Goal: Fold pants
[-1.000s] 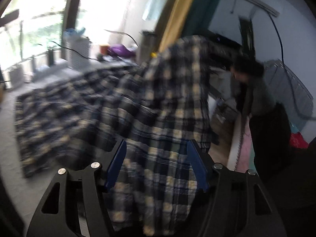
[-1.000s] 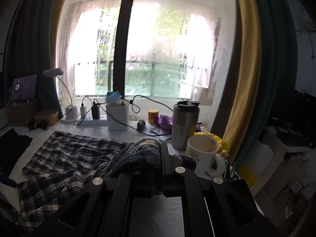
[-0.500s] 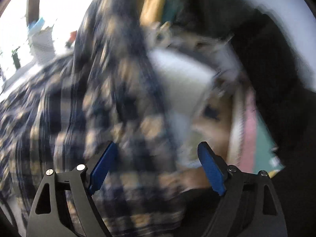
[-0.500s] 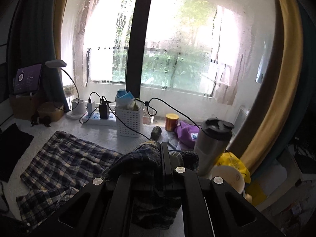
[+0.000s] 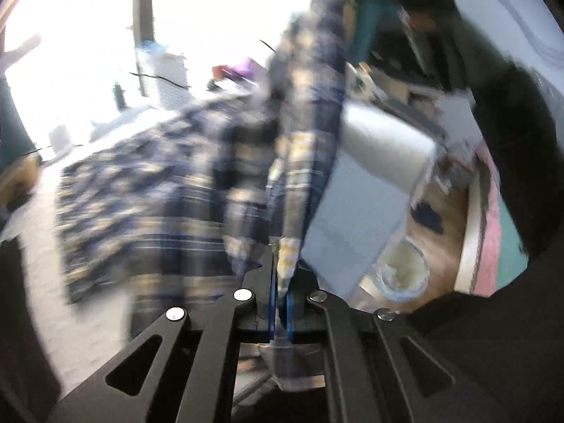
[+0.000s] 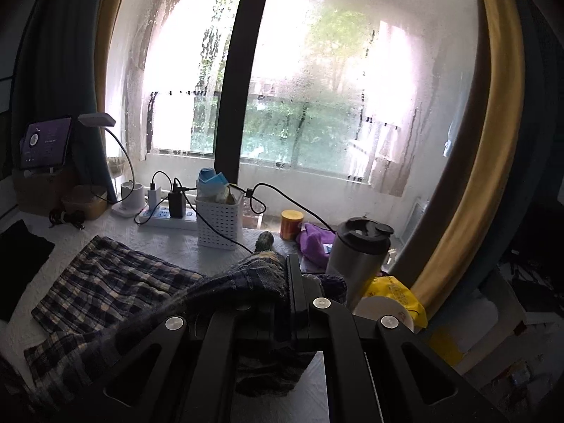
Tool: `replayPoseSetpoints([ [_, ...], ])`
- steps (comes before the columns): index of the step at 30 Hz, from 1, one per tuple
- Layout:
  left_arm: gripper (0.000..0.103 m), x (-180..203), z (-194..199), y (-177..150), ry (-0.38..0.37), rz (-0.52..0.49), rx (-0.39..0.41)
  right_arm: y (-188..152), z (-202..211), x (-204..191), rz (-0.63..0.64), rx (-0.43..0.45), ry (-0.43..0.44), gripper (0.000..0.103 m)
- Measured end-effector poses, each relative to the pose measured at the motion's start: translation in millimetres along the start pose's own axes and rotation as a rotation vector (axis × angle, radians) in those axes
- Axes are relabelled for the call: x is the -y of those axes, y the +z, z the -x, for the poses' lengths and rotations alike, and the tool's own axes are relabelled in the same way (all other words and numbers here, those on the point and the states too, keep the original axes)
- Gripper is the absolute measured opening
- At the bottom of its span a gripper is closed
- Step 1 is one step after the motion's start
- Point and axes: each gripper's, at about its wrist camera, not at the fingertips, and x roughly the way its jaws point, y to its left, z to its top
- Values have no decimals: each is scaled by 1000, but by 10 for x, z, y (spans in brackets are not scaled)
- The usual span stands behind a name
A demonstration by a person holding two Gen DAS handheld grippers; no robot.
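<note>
While both of our grippers pinch the navy-and-cream plaid cotton pants (image 5: pixel 303 162), the fold is barely begun: left fingers (image 5: pixel 280 303) are clamped on one edge, right fingers (image 6: pixel 292 303) on a bunched corner (image 6: pixel 257 278). Most of the cloth lies spread on the white textured surface (image 6: pixel 169 243), unfolded.

Both views ride on a handheld gripper and look forward along its fingers, tilted downward over a white table (image 6: pixel 169 246). The right wrist view faces the window (image 6: pixel 317 105) squarely, with the plaid pants (image 6: pixel 116 289) at lower left. The left wrist view, heavily blurred, looks along the table with floor showing at lower right. Shared: the pants (image 5: pixel 148 204), close under both lenses, and the white basket (image 6: pixel 218 224), upper left in the left view (image 5: pixel 169 77)
</note>
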Motion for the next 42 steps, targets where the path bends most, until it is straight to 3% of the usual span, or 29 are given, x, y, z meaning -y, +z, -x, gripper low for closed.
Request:
replayPoseSetpoints([
  [8, 2, -655, 849, 142, 166, 143, 209, -304, 461, -183, 1, 35, 23, 5],
  [16, 2, -808, 1147, 470, 227, 95, 338, -471, 690, -270, -35, 53, 34, 5],
  [22, 2, -816, 1179, 737, 233, -10, 357, -477, 677, -166, -77, 58, 13, 5],
  [27, 2, -870, 1075, 862, 233, -41, 346, -449, 616, -76, -105, 59, 0, 5],
  [42, 2, -1383, 526, 1037, 202, 43, 226, -390, -131, 0, -143, -32, 35, 5],
])
